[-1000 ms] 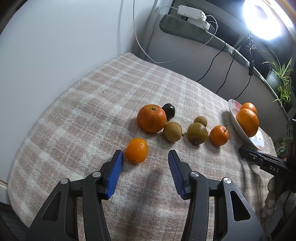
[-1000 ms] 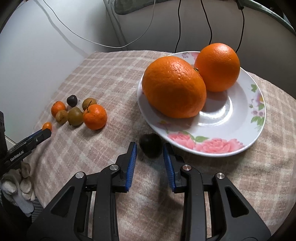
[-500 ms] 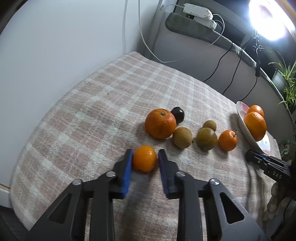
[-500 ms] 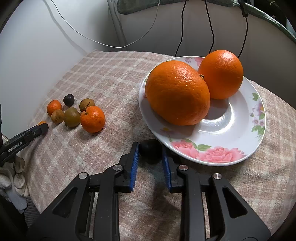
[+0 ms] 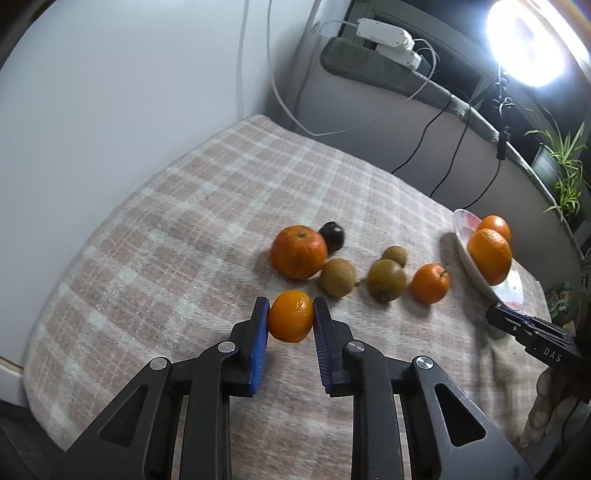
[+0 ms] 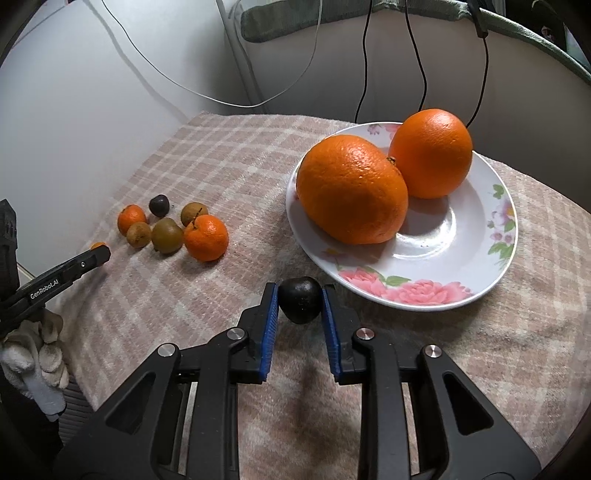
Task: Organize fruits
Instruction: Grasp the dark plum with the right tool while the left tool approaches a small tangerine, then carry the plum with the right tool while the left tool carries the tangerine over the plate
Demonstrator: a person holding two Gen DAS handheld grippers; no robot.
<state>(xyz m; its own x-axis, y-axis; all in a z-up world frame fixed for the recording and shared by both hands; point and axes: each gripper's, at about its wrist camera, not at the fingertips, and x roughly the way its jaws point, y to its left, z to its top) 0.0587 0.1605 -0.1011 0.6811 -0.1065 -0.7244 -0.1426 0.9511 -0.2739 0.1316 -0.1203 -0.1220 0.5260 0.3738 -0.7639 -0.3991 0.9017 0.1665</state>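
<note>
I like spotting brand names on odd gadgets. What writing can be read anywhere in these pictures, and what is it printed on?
"GenRobot.AI": white letters along the side of the left gripper, seen from the right wrist view.
"DAS": white letters on the side of the right gripper, seen from the left wrist view; the rest of that word is cut off.
No readable text on the plate, only painted flowers.

Checked cloth, white power strips, bright lamp, houseplant.
</note>
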